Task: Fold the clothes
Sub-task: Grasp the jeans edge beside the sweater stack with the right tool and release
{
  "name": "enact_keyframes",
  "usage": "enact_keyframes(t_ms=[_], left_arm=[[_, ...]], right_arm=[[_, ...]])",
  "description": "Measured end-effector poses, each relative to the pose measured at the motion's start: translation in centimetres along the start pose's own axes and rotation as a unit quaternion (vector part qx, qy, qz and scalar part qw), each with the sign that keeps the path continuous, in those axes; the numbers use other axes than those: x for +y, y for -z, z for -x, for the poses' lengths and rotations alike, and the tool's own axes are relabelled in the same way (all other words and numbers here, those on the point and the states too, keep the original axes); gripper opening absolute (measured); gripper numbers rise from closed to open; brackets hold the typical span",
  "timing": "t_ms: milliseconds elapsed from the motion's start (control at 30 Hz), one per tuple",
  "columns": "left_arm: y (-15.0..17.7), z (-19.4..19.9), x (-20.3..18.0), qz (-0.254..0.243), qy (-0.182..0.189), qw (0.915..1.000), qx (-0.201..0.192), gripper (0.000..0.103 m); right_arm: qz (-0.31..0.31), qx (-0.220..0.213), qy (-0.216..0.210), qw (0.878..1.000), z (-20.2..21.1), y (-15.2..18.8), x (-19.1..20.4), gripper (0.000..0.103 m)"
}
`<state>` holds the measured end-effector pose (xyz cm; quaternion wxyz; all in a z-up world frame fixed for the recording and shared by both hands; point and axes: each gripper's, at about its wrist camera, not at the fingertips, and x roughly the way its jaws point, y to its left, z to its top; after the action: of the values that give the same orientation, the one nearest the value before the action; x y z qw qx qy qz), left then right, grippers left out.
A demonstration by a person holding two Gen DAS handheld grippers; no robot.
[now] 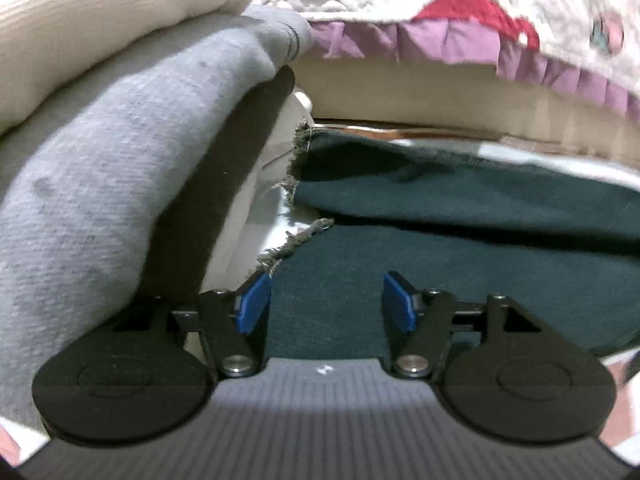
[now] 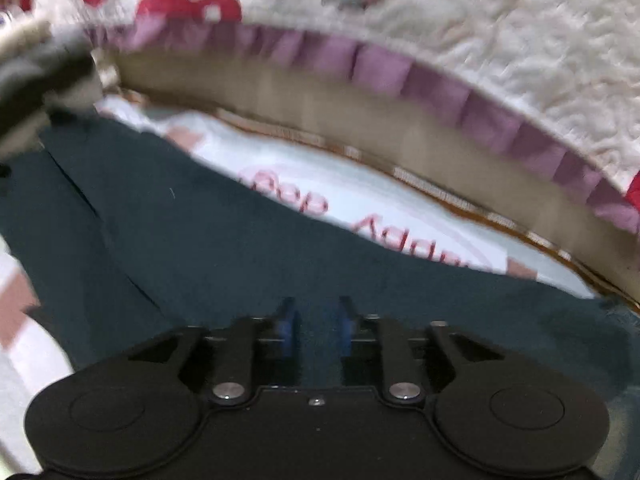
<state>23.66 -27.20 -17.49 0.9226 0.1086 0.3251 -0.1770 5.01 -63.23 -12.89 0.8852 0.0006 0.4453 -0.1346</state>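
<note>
Both grippers sit low over the dark green garment (image 1: 460,216): left gripper (image 1: 326,300) gaping empty, right gripper (image 2: 318,330) narrowly parted, grip unclear, so which fold is underway stays unsettled.

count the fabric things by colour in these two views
dark teal garment: 1
grey cloth: 1
cream ribbed cloth: 1
white quilt with red and purple trim: 1
white printed mat: 1
total: 5

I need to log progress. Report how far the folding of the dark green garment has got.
Done: the dark green garment lies on the printed mat with one layer doubled over. In hand: nothing; the left hand-held gripper is open above its frayed edge, the right hand-held gripper nearly closed, apparently empty. Left: the remaining folds.
</note>
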Motion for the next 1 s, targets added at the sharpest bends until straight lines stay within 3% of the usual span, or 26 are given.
enact_keyframes(t_ms=[133, 200, 233, 267, 300, 433, 533, 667, 833, 900, 1000], left_arm=[[0.6, -1.1, -0.9, -0.041, -0.020, 0.9990, -0.003, 0.076], [0.6, -0.9, -0.7, -0.036, -0.009, 0.9993, -0.001, 0.072], [0.6, -0.8, -0.6, -0.033, -0.004, 0.9994, 0.000, 0.060], [0.6, -0.7, -0.5, -0.031, 0.002, 0.9995, 0.001, 0.021], [0.6, -0.5, -0.4, -0.028, 0.007, 0.9996, 0.002, 0.001], [0.7, -0.1, 0.0, -0.018, 0.028, 0.9994, 0.006, 0.000], [0.7, 0.2, 0.3, -0.010, 0.044, 0.9989, 0.010, 0.000], [0.8, 0.7, 0.7, 0.000, 0.065, 0.9978, 0.014, 0.000], [0.9, 1.0, 1.2, 0.014, 0.095, 0.9952, 0.022, 0.000], [1.3, 0.3, 1.5, 0.035, 0.120, 0.9914, 0.039, 0.000], [1.4, -0.3, 1.4, 0.029, 0.132, 0.9900, 0.041, 0.000]], right_arm=[[-0.006, 0.006, 0.029, 1.000, -1.6, 0.5, -0.7, 0.039], [-0.003, 0.011, 0.028, 1.000, -2.0, 0.5, -0.9, 0.039], [-0.001, 0.013, 0.027, 1.000, -2.1, 0.4, -1.0, 0.040], [0.002, 0.017, 0.027, 0.999, -2.2, 0.3, -1.0, 0.041], [0.006, 0.023, 0.029, 0.999, -2.4, -0.1, -0.6, 0.041], [0.097, 0.022, -0.015, 0.995, 0.2, -3.2, 2.4, 0.038], [0.257, -0.005, -0.063, 0.964, 5.5, -8.7, 7.2, 0.037], [0.369, -0.038, -0.143, 0.918, 9.3, -15.7, 13.6, 0.043], [0.443, -0.044, -0.156, 0.882, 3.1, -18.4, 22.4, 0.040], [0.469, -0.047, -0.156, 0.868, -0.3, -18.4, 25.5, 0.025], [0.489, -0.046, -0.147, 0.859, -4.6, -18.3, 27.9, 0.023]])
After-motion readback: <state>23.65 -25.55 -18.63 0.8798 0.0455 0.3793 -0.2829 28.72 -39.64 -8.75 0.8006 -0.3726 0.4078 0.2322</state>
